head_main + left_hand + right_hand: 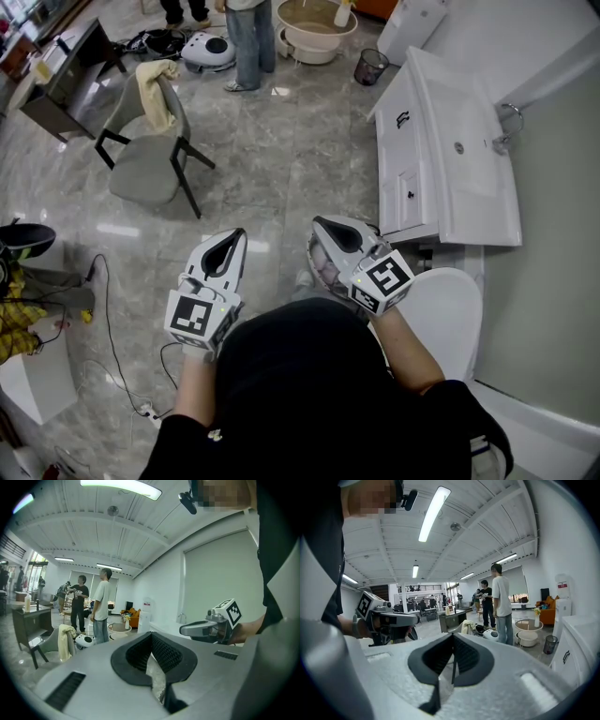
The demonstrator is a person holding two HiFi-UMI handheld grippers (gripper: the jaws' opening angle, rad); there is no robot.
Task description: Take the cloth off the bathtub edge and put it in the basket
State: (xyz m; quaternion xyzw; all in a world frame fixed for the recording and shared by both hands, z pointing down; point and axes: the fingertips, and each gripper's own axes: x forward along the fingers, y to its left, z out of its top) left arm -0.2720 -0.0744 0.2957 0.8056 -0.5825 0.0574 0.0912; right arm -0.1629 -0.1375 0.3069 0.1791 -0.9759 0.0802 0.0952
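Note:
Both grippers are held side by side close to the person's chest, above the marble floor. My left gripper (236, 234) (151, 635) has its jaws together with nothing between them. My right gripper (321, 225) (453, 635) is shut and empty too. A cream cloth (155, 89) hangs over the back of a grey chair (145, 159) at the far left. A small dark mesh basket (371, 66) stands on the floor beyond the vanity. No cloth on a bathtub edge shows in any view.
A white vanity with a sink (459, 150) runs along the right, with a toilet (450, 314) just right of my right gripper. A person (248, 42) stands ahead near a beige round basin (314, 28). Cables (112, 328) lie on the floor at the left.

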